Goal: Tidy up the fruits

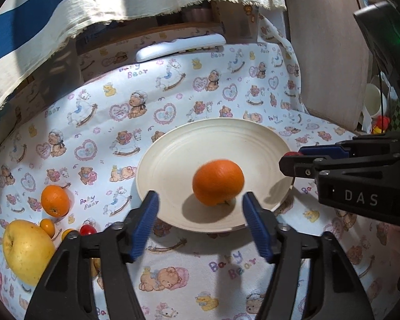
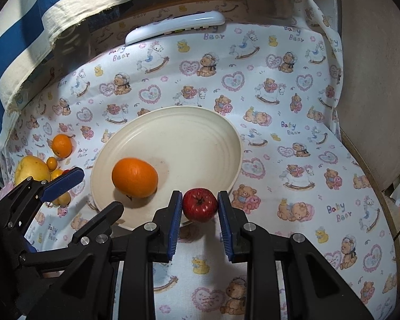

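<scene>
left wrist view: the left gripper [image 1: 200,208] stands wide with nothing between its blue pads; just beyond its tips an orange [image 1: 218,182] rests on the cream plate [image 1: 173,160]. a second orange [image 1: 55,200], a yellow apple [image 1: 26,250] and small tomatoes [image 1: 88,230] lie on the bear-print cloth [image 1: 146,101]. right wrist view: the right gripper [image 2: 200,208] clamps a red apple [image 2: 200,204] at the plate's near rim.
</scene>
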`<move>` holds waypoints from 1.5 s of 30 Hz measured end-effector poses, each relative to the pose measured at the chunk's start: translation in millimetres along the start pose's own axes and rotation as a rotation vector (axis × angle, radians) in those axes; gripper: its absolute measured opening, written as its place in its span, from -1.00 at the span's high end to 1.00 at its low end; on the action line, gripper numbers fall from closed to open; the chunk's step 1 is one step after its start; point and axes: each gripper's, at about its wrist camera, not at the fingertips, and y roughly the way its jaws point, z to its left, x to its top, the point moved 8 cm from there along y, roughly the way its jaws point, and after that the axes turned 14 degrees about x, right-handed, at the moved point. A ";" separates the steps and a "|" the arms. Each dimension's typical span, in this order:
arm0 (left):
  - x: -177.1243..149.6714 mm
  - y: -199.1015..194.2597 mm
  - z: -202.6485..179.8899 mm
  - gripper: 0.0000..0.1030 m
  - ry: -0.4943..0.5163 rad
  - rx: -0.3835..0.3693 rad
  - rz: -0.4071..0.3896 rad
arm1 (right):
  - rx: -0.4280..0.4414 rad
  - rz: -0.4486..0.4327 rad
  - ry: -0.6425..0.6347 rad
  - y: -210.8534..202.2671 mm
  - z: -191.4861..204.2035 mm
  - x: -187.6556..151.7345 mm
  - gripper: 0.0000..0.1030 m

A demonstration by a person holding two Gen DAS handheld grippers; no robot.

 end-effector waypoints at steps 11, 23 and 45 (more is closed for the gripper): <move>15.1 -20.2 31.8 -0.50 -0.134 0.029 -0.080 | 0.038 -0.090 0.031 -19.9 -1.4 10.8 0.17; 56.1 -101.7 113.4 -0.53 -0.272 0.145 -0.244 | 0.082 -0.238 0.013 -54.7 8.3 24.9 -0.05; -14.2 -117.9 208.6 -0.99 -0.462 0.264 -0.251 | 0.113 -0.365 -0.092 -70.5 42.7 21.6 -0.32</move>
